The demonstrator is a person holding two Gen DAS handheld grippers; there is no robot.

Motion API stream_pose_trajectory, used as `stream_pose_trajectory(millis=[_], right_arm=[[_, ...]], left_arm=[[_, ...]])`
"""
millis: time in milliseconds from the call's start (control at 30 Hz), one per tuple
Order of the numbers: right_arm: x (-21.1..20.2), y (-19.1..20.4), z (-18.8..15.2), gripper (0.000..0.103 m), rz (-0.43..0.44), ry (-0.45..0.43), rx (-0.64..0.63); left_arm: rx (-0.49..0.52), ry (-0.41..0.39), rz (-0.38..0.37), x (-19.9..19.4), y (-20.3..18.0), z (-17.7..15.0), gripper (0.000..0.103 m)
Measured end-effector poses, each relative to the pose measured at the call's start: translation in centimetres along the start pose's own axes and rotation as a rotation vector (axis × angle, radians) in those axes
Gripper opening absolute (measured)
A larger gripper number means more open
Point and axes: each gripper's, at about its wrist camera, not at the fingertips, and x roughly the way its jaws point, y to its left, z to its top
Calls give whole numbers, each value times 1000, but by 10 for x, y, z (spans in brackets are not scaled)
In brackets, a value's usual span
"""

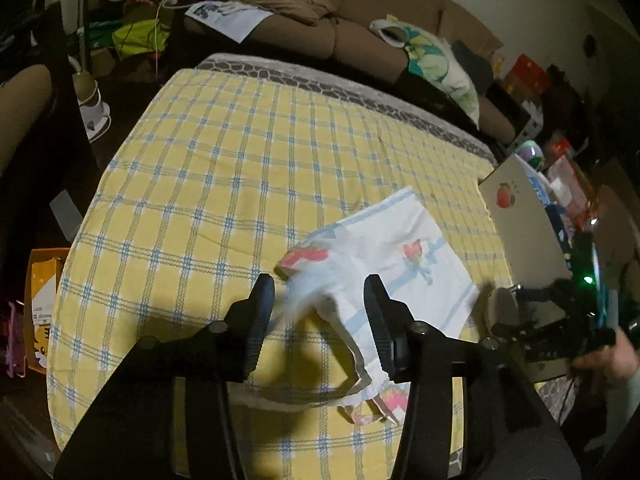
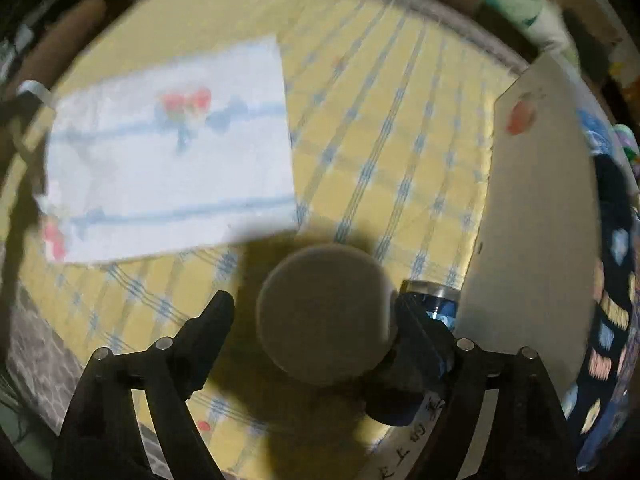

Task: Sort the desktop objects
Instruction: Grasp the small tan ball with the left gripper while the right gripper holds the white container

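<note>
A white cloth (image 1: 400,256) with blue stripes and red strawberry prints lies on the yellow checked tablecloth (image 1: 224,184). Its near edge is rumpled and blurred between the fingers of my left gripper (image 1: 320,284), whose jaws stand apart without pressing it. In the right wrist view the same cloth (image 2: 172,152) lies flat at the left. My right gripper (image 2: 316,308) points down at the table with a round grey object (image 2: 324,316) between its fingers. The object leans on the right finger, with a gap to the left finger. The left wrist view shows that round object (image 1: 502,306) at the right gripper's (image 1: 516,316) tip.
An open cardboard box (image 2: 532,200) with a red fruit print stands at the table's right edge, also shown as the box (image 1: 520,220) holding several items. A blue can (image 2: 436,300) with a metal rim sits by the right finger. A brown sofa (image 1: 360,32) lies beyond the table. A hand (image 1: 608,360) holds the right gripper.
</note>
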Motion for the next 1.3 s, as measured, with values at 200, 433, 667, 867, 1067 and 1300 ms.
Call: stream_pose_trajectory(millis=[200, 433, 667, 867, 1067, 1300], right_arm=[[28, 8, 10, 86, -44, 167, -163], [23, -5, 4, 83, 7, 122, -105], [-41, -41, -8, 84, 179, -86, 124], [-127, -65, -19, 84, 285, -230, 219], [-187, -100, -56, 84, 257, -282, 263], [-189, -160, -110, 84, 150, -249, 352]], left_arm=[[1, 23, -28, 3, -2, 1, 44], [62, 6, -115, -4, -23, 1, 46], [298, 15, -229, -3, -99, -27, 51], [604, 78, -227, 36, -209, -87, 51], [745, 125, -217, 87, -284, -128, 48], [758, 124, -166, 126, -314, -138, 27]])
